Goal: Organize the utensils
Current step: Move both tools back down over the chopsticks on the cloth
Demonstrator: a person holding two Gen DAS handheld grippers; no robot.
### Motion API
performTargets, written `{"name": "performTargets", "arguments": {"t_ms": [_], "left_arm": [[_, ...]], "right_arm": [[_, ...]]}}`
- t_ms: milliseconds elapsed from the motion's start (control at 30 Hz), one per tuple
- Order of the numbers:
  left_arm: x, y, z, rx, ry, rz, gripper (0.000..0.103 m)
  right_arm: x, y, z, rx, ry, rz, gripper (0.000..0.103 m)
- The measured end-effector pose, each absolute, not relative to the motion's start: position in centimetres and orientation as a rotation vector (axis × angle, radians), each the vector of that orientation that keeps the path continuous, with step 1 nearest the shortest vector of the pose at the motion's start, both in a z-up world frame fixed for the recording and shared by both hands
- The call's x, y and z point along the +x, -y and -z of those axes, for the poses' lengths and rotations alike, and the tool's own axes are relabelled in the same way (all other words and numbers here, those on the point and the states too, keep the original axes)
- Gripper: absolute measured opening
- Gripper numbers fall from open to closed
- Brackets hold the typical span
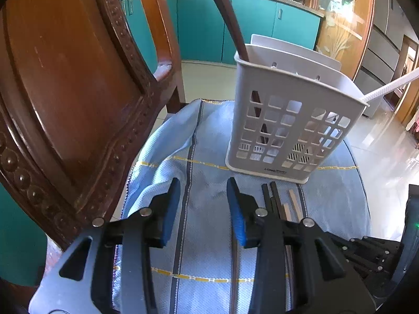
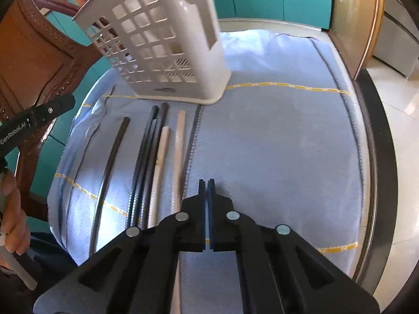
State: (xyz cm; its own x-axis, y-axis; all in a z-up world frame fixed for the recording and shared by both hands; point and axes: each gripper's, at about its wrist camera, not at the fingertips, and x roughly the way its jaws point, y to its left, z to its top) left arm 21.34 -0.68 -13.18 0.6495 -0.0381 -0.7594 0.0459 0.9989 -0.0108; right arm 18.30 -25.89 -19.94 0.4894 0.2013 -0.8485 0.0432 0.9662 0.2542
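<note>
— Right gripper (image 2: 207, 183): state?
— Jaws pressed together on nothing, above the blue cloth (image 2: 275, 136). Left gripper (image 1: 203, 196) spread wide, empty.
— Utensils?
— Loose chopsticks (image 2: 154, 144) lie side by side before the white holder (image 2: 167, 41) near the cloth's far edge; one dark chopstick (image 1: 225, 15) stands inside, left compartment.

A round table (image 2: 366, 120) carries a light blue towel (image 2: 275, 144). On the towel stand a white utensil basket (image 2: 167, 39) and loose chopsticks (image 2: 157, 151), side by side just before it.
</note>
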Motion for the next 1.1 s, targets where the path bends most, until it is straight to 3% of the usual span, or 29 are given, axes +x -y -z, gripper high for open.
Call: {"name": "performTargets", "arguments": {"t_ms": [333,1100], "left_arm": [[21.3,1.9,14.2,0.051,-0.886,0.053,0.043],[21.6,2.1,16.2,0.105,-0.967,0.037,0.05]], "right_arm": [[18.0,26.0,19.9,0.241,-1.055,-0.084,0.002],[18.7,23.7,20.2,0.154,-1.04,-0.077,0.024]]}}
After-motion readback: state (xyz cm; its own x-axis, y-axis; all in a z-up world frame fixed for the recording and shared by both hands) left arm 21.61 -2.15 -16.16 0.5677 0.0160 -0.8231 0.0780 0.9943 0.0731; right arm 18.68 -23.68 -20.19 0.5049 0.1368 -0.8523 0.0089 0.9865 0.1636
